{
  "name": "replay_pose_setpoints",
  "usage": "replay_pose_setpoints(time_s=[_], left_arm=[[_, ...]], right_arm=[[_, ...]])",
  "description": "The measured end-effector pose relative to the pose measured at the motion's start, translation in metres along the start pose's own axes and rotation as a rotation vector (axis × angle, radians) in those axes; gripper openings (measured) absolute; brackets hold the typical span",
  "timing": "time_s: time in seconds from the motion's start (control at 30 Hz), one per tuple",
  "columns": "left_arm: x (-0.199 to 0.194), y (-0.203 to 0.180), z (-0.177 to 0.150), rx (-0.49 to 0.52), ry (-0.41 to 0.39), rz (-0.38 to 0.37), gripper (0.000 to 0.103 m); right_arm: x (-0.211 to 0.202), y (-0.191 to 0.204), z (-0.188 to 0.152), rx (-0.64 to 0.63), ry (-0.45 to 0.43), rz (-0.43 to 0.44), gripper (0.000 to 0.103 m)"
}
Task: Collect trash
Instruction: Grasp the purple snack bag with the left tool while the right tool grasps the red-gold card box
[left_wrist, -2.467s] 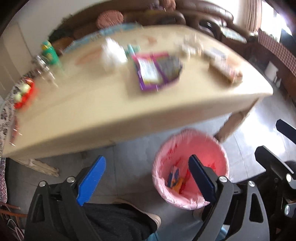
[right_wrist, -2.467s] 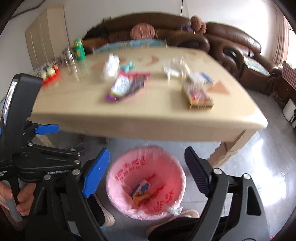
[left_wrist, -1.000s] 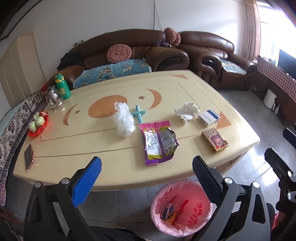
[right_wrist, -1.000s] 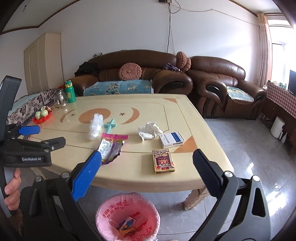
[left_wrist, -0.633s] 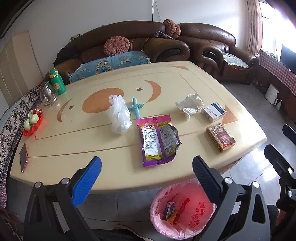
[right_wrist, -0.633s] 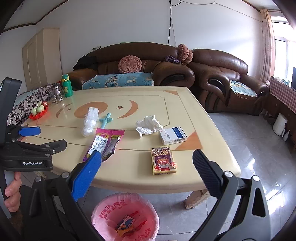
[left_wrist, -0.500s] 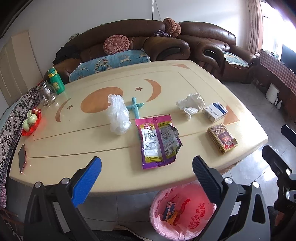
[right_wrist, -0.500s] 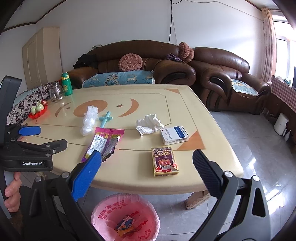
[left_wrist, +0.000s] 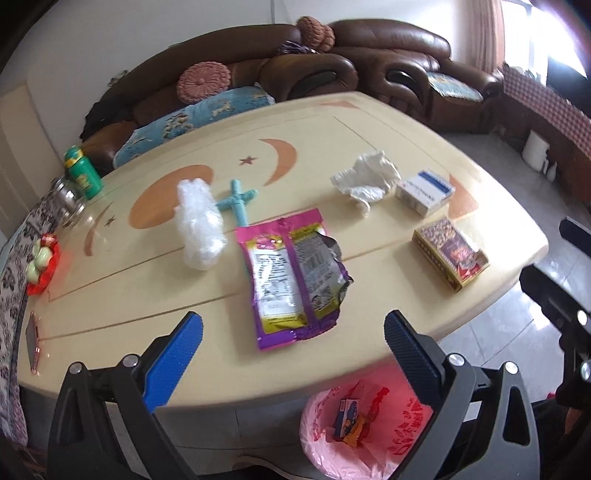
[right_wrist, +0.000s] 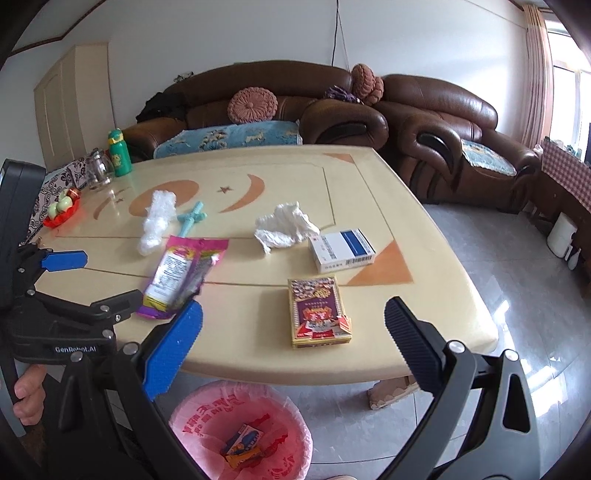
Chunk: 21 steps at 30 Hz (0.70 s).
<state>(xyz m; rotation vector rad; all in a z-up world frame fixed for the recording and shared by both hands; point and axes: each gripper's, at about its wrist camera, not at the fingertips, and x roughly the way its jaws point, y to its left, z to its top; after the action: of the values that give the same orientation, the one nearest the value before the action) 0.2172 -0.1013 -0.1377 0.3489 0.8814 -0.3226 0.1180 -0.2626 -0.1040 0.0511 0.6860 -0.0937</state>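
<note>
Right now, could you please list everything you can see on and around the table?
Snack wrapper: 1, purple, near table edge.
Plastic bag: 1, clear, crumpled, left of wrapper.
Cross-shaped toy: 1, teal, beside bag.
Tissue: 1, white, crumpled.
Box: 1, white-blue, beside tissue.
Card box: 1, brown-gold, front right.
Bottle: 1, green, far left.
Glass jar: 1, beside bottle.
Bin: 1, pink liner, under table.
Left gripper: jaws open.
Right gripper: jaws open.

A brown leather sofa (right_wrist: 280, 107) and armchair (right_wrist: 461, 136) line the white wall (right_wrist: 221, 37) beyond the far edge of the cream bench (right_wrist: 369, 177). Grey glossy floor tiles (right_wrist: 517, 280) reflect daylight from a curtained window (right_wrist: 565, 74) beyond the bench's right edge. A pale cabinet (right_wrist: 70, 103) stands beyond its far left corner.
</note>
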Motion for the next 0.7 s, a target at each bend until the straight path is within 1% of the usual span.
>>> replay_pose_setpoints(time_s=[0.1,0.23,0.43,0.6,0.7], left_arm=[[0.022,-0.01,0.001,0.039,0.022,-0.018,0.096],[0.05,-0.016,0.004,0.042,0.062,-0.042,0.096],[0.084,-0.021,0.009,0.061,0.092,-0.025,0.096],[0.105,-0.017,0.011,0.049,0.127,-0.043,0.096],[0.117,-0.01,0.013,0.017,0.144,-0.085,0.096]], right_arm=[[0.017,-0.009,-0.005,0.013,0.035,0.003,0.096],[0.039,-0.016,-0.01,0.002,0.065,-0.008,0.096],[0.067,-0.024,-0.014,-0.004,0.104,0.009,0.096],[0.089,-0.029,-0.022,-0.007,0.152,0.053,0.096],[0.101,-0.033,-0.026,0.006,0.18,0.079,0.096]])
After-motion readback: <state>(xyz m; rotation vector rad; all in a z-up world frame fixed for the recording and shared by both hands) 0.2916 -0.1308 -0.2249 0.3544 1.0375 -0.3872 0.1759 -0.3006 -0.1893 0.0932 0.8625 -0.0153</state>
